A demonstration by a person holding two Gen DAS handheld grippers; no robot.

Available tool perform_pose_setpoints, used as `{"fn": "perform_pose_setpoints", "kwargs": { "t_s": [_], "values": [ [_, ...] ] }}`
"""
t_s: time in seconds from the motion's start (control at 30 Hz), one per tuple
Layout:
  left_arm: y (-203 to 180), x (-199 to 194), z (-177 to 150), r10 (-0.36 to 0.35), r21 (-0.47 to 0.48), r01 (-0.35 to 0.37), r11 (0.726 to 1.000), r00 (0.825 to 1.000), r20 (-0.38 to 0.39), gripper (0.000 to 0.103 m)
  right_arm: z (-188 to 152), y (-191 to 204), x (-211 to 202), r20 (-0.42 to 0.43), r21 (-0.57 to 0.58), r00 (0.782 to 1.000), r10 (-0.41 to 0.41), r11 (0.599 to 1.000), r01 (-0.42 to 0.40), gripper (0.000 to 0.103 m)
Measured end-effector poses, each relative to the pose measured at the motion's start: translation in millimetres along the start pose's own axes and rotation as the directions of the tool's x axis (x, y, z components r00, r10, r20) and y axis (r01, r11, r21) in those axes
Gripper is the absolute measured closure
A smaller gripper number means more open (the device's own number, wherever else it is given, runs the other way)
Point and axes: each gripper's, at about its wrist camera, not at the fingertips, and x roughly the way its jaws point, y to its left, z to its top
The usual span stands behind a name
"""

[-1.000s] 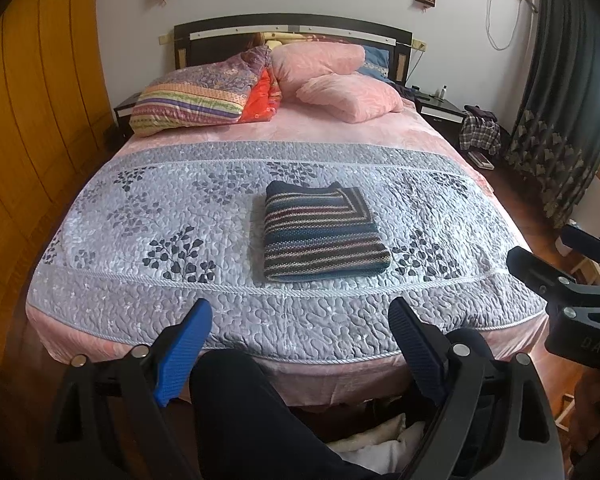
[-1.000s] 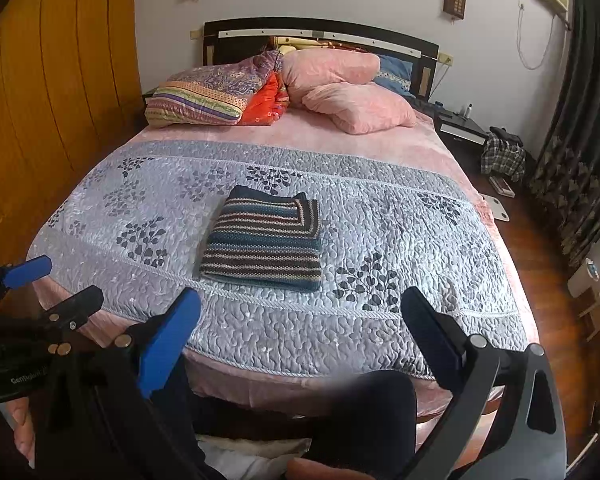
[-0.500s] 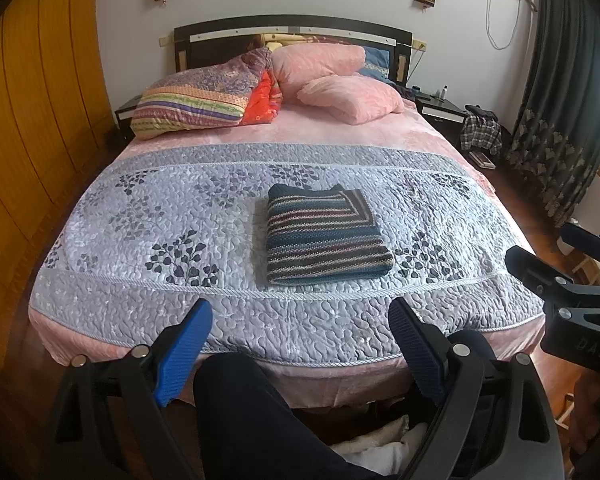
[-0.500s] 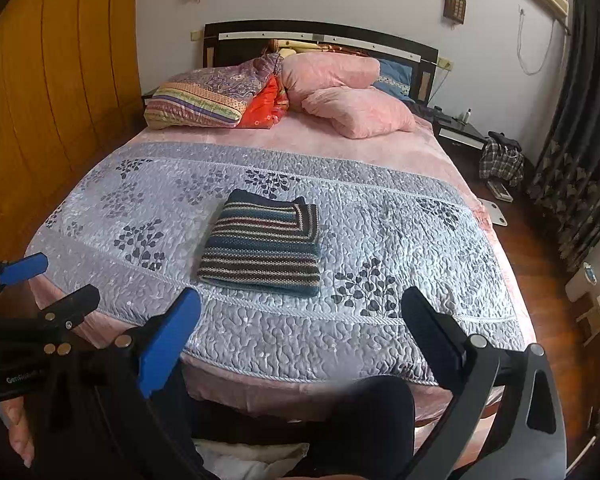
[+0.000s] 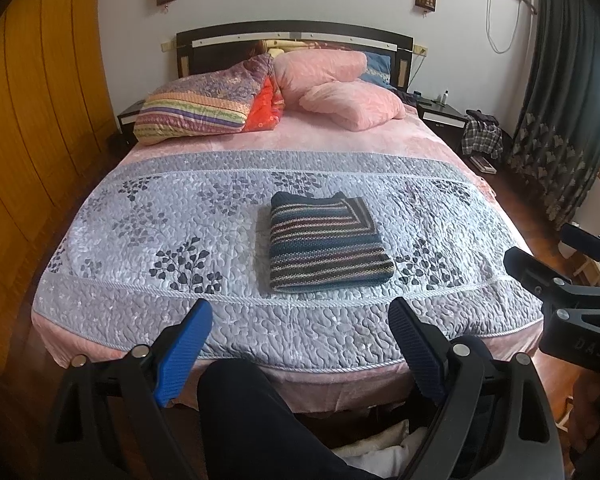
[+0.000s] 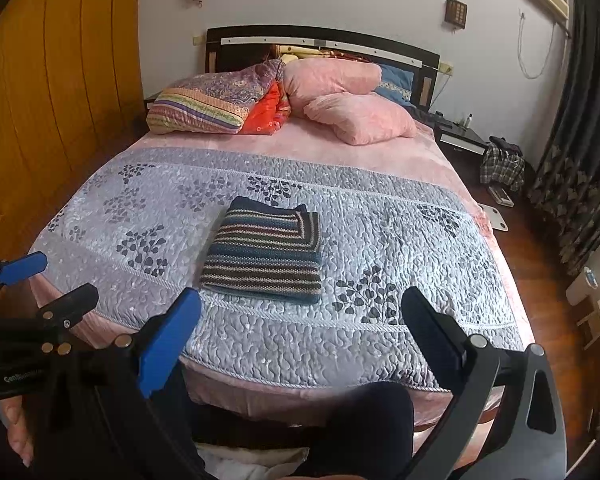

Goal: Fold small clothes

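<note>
The sweater (image 5: 326, 242) lies folded in a neat rectangle at mid-frame on the bed (image 5: 140, 240). Left hand-held gripper (image 5: 300, 344) and right hand-held gripper (image 6: 300, 332) gape empty; folding looks finished.

Both wrist cameras look from beyond the foot of the bed (image 5: 260, 336) toward its headboard (image 6: 320, 40), held well back. The left view sits left of the right; each catches the other's jaws at its edge, and both share the whole bed beyond their jaws.
</note>
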Motion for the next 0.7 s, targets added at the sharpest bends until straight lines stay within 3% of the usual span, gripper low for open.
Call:
{"fn": "perform_pose_setpoints", "kwargs": {
  "t_s": [0.7],
  "values": [
    [-3.0,2.0,-0.2,0.002,0.001,-0.002,1.000,1.000,-0.015,0.013,-1.7,-0.2,5.7,-0.012,0.008,1.000,0.002,1.000,-0.002,0.003]
  ]
}}
